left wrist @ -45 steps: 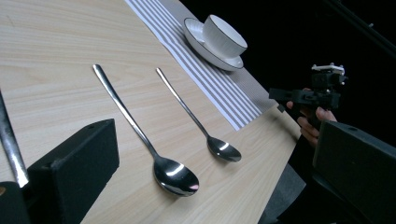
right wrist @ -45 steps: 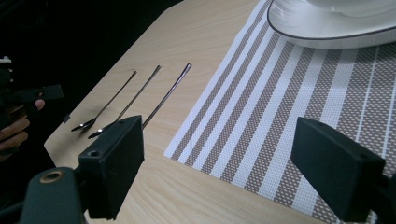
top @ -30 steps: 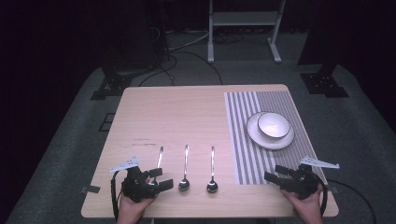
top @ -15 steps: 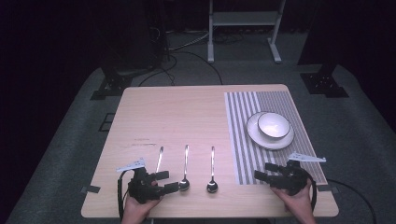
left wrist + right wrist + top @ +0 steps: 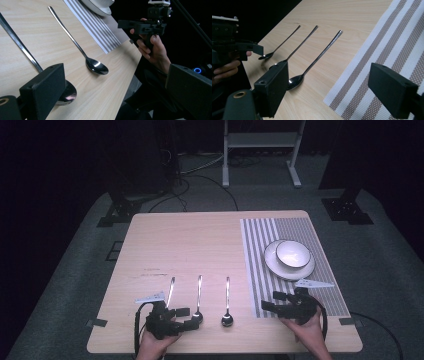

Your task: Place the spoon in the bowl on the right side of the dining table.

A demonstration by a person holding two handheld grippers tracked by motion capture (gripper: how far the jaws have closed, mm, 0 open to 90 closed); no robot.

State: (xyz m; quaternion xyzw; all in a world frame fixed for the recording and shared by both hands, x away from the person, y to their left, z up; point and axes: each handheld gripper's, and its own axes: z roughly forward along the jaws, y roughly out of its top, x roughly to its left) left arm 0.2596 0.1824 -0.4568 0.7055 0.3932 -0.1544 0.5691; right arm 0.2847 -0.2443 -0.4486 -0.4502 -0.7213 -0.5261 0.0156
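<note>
The left tongs (image 5: 186, 318) and right tongs (image 5: 272, 302) hover low at the near edge of the tabletop (image 5: 200, 245), both with jaws apart and empty. Three spoons (image 5: 227, 300) lie side by side in front of them, bowls nearest. A bowl (image 5: 293, 254) on a plate (image 5: 272, 262) sits on the striped mat (image 5: 260, 270) at the far right. No grasp has begun; I'd guess a spoon comes next, needing the jaws lowered astride its thin handle.

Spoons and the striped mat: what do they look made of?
The three spoons look like polished metal, probably steel: mirror glints on the bowls. The striped mat looks like woven vinyl or fabric, matte: a fine weave texture shows.
</note>
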